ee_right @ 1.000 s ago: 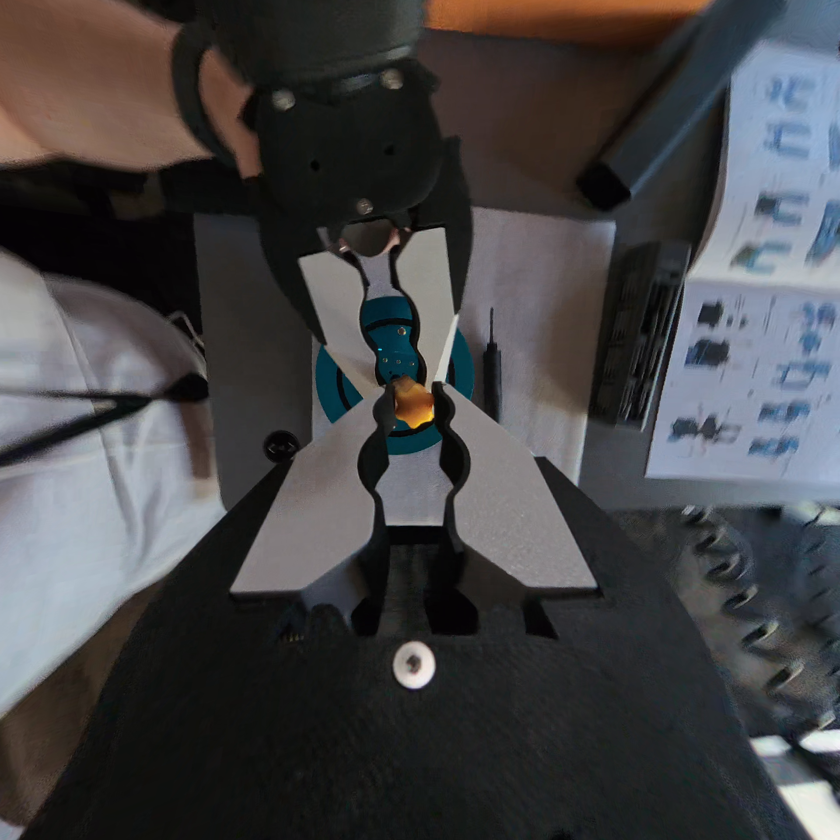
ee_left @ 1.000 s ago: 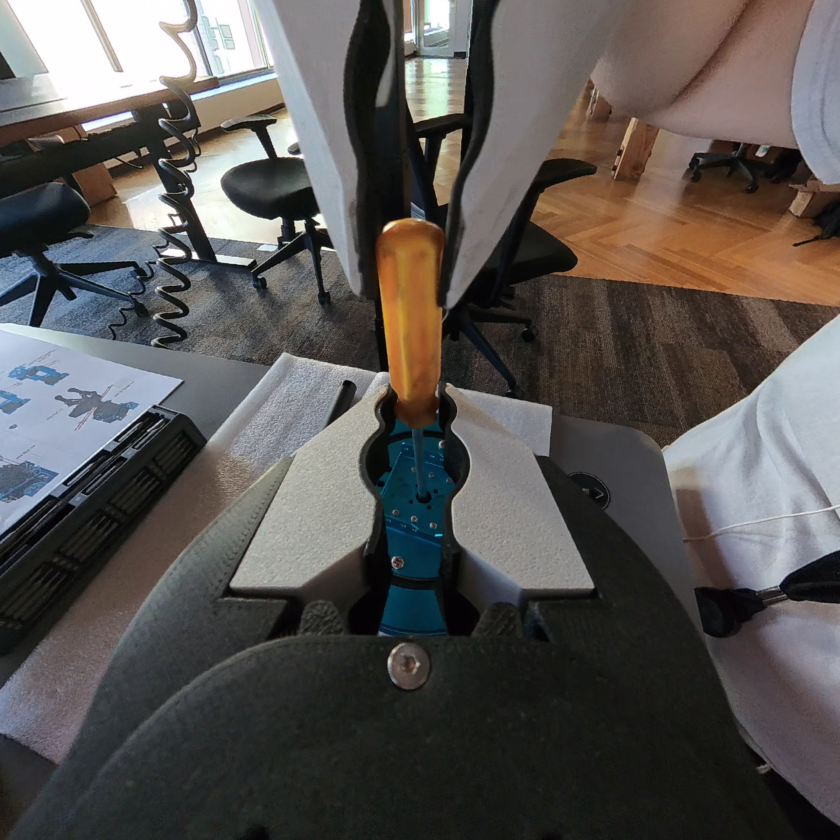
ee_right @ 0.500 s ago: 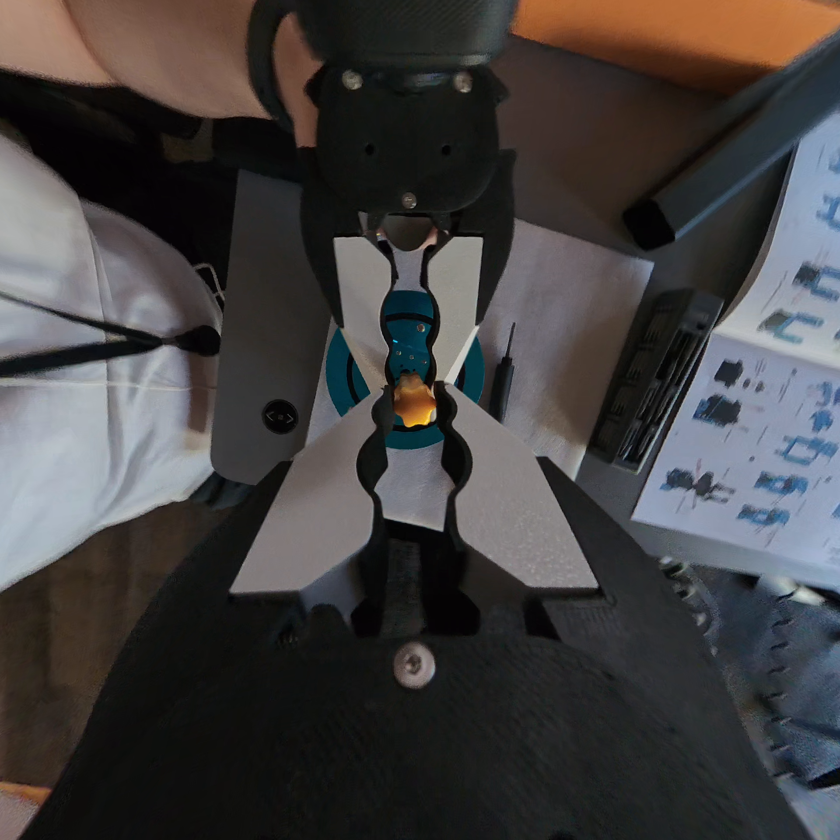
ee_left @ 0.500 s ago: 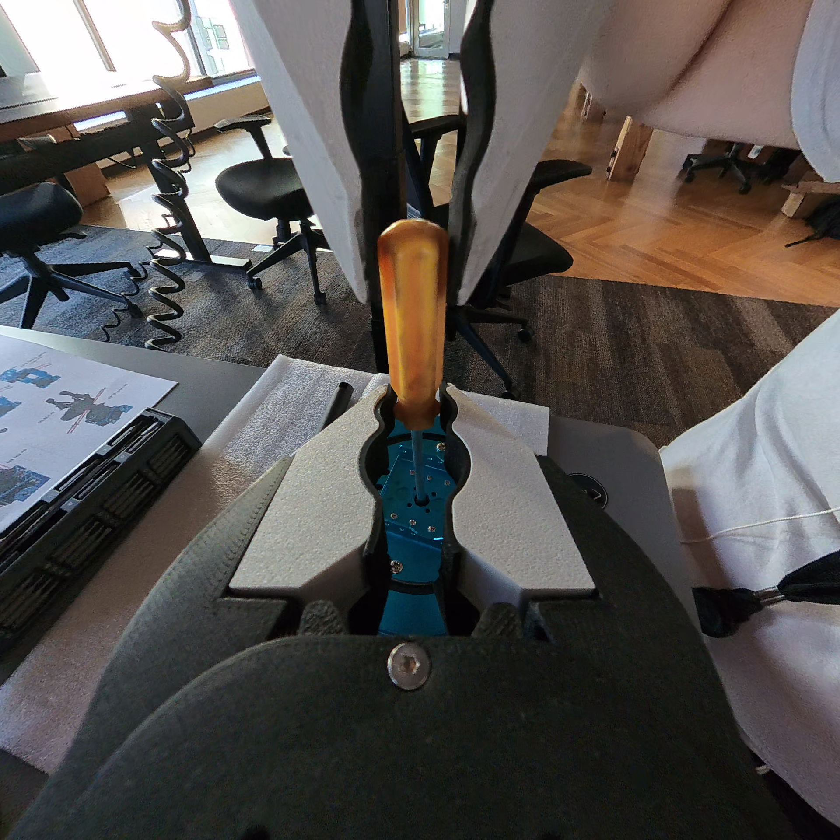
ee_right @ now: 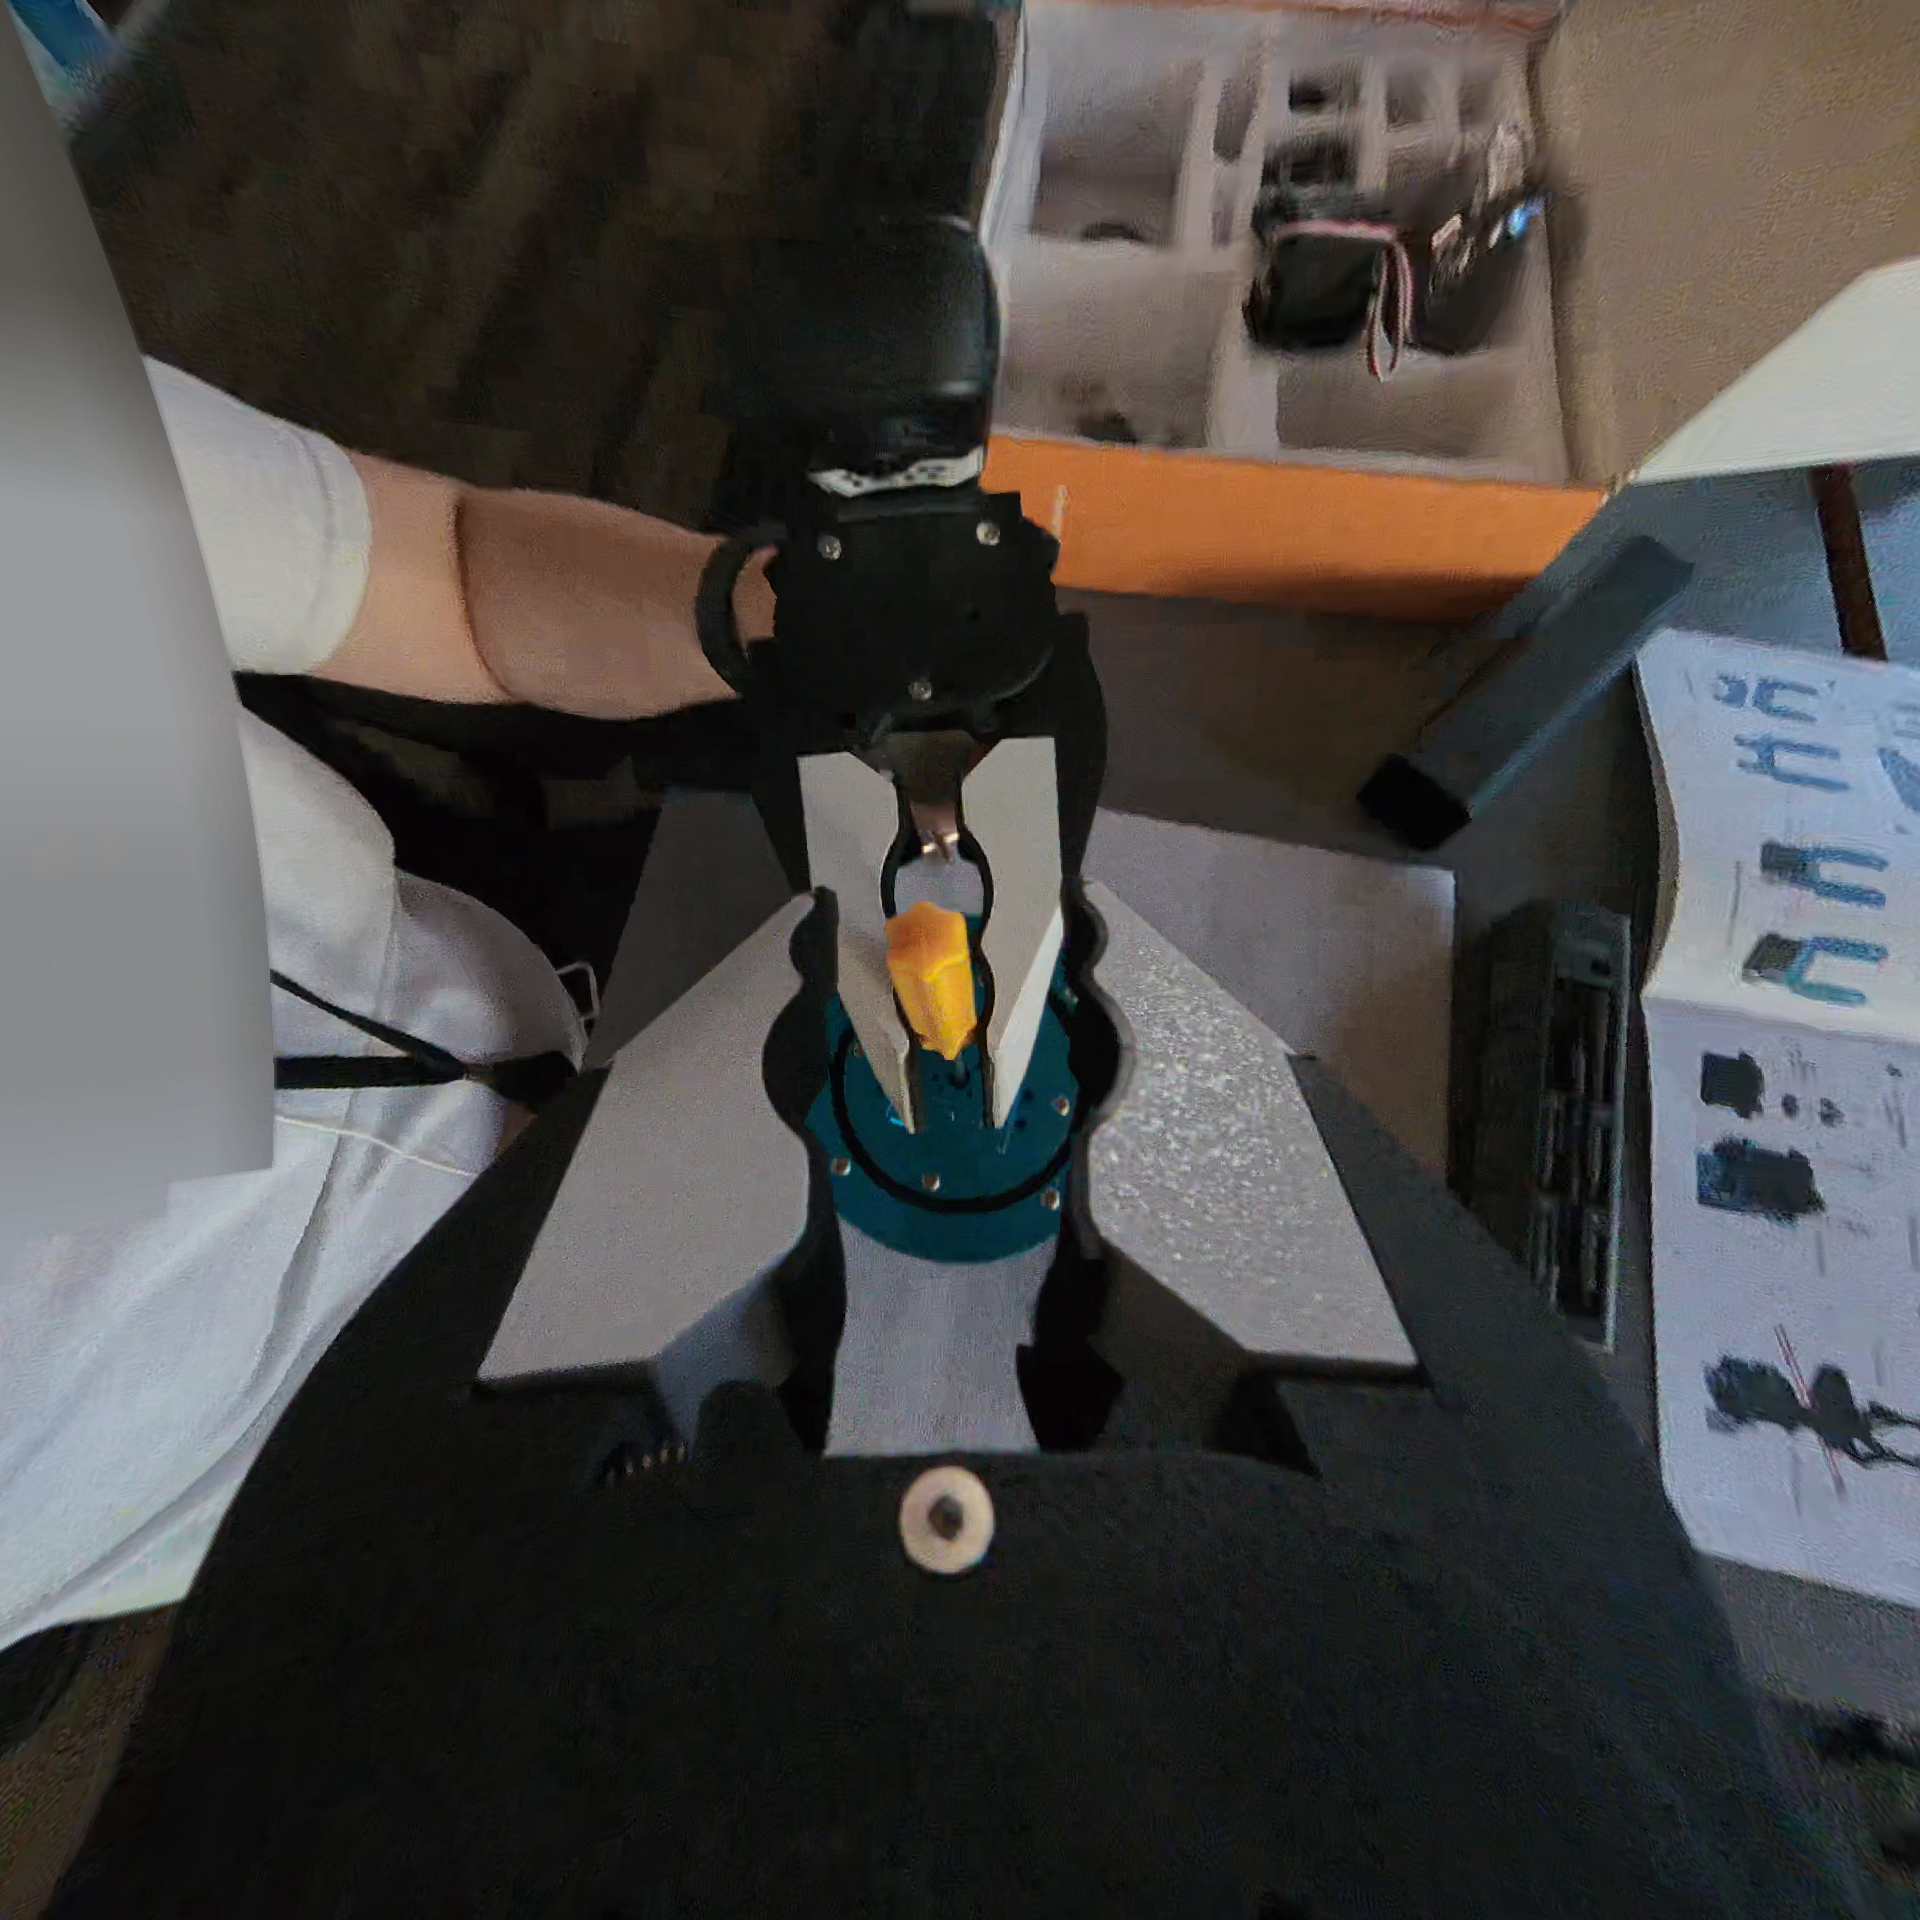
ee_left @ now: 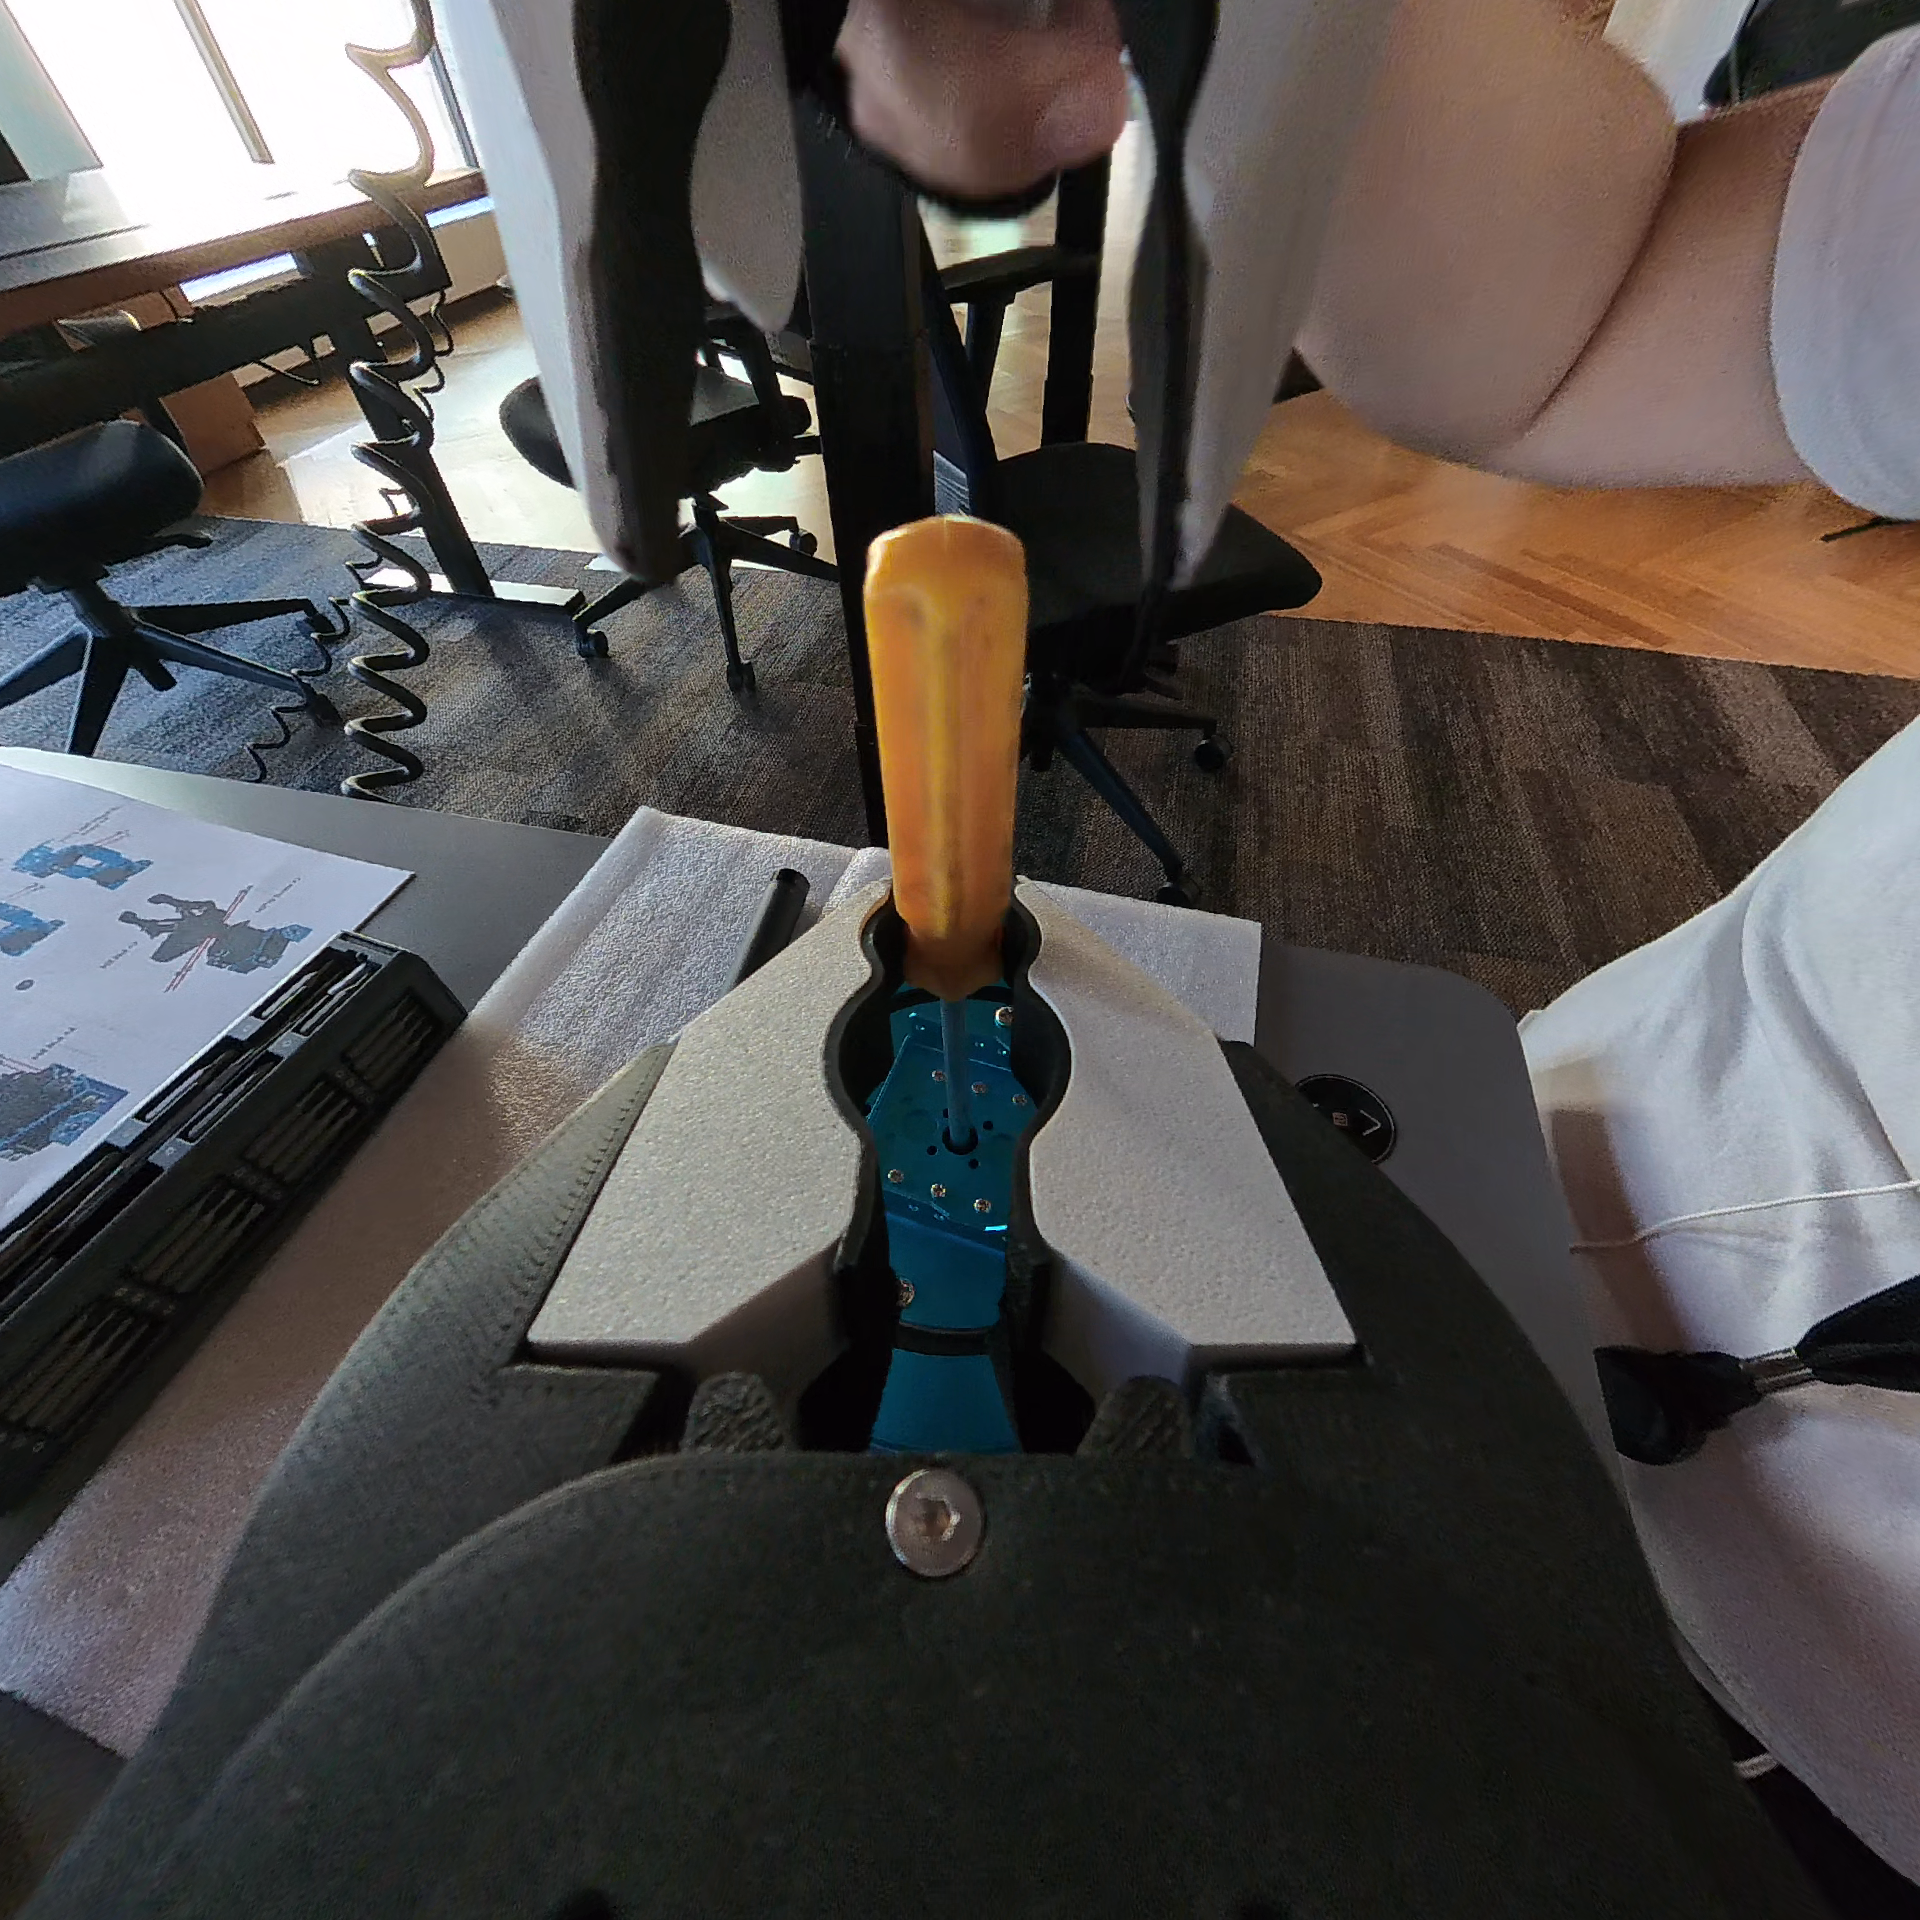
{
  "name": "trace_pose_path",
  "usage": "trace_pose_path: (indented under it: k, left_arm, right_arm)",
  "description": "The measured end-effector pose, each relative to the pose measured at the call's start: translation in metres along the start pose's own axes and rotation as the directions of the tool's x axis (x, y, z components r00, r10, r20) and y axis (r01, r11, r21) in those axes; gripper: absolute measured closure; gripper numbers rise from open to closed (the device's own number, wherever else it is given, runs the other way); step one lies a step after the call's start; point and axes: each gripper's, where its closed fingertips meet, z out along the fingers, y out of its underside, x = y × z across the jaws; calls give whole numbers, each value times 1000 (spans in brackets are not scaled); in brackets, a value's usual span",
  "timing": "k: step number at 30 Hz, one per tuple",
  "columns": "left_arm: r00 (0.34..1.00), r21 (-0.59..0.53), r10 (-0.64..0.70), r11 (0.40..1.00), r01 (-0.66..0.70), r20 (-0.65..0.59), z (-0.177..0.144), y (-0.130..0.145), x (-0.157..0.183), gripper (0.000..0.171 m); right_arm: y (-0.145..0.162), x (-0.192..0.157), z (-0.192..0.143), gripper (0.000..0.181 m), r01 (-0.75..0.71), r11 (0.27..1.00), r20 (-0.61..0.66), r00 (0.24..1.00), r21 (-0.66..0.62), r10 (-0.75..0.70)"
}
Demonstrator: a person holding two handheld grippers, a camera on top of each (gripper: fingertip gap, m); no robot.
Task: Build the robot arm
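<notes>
An orange-handled screwdriver (ee_left: 940,727) stands upright with its thin shaft in a hole of a blue metal bracket (ee_left: 935,1278). My left gripper (ee_left: 945,914) is shut on this bracket, and the handle's base sits in the notch between its fingertips. In the right wrist view the left gripper (ee_right: 951,1122) lies over a round blue disc (ee_right: 935,1216), with the screwdriver (ee_right: 930,987) between its fingers. My right gripper (ee_right: 951,899) is open and empty above the handle. It hangs above the handle top in the left wrist view (ee_left: 914,566), touching nothing.
A white foam sheet (ee_left: 644,935) covers the grey table and carries a thin black tool (ee_left: 779,914). A black bit case (ee_left: 208,1164) and a printed sheet (ee_left: 125,935) lie to the left. A compartment box (ee_right: 1299,260) and a black bar (ee_right: 1517,707) are nearby. Office chairs stand beyond. Spacing between my two grippers at the tips: around 9 centimeters. The black bit case (ee_left: 208,1164) is about 25 centimeters from both grippers' fingertips.
The right gripper has opened, let go of the screwdriver handle and risen away from it. The screwdriver stays upright. The left gripper has not moved.
</notes>
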Motion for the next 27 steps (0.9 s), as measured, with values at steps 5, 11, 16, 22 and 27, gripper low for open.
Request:
trace_pose_path:
  k: [5, 11, 16, 22, 27]
  left_arm:
    - [1000, 3, -4, 1000, 4, -9, 3, 0, 1, 156]
    - [1000, -11, -6, 1000, 7, 23, 1, 1, -2, 156]
    - [994, 92, 7, 996, -17, 106, -19, -24, 0, 128]
    - [984, 38, 17, 999, -24, 178, -11, -18, -8, 152]
    - [998, 43, 18, 999, -21, 65, -13, -17, -3, 155]
  right_arm:
    - [13, 0, 5, 149, -10, 991, 87, 996, 133, -2]
    - [12, 1, 6, 165, -32, 966, -25, 999, 257, 40]
    - [16, 11, 0, 166, -126, 923, -220, 951, 363, 216]
    - [16, 11, -2, 165, -179, 874, -297, 894, 452, 337]
    - [12, 2, 4, 145, -125, 885, -147, 966, 448, 210]
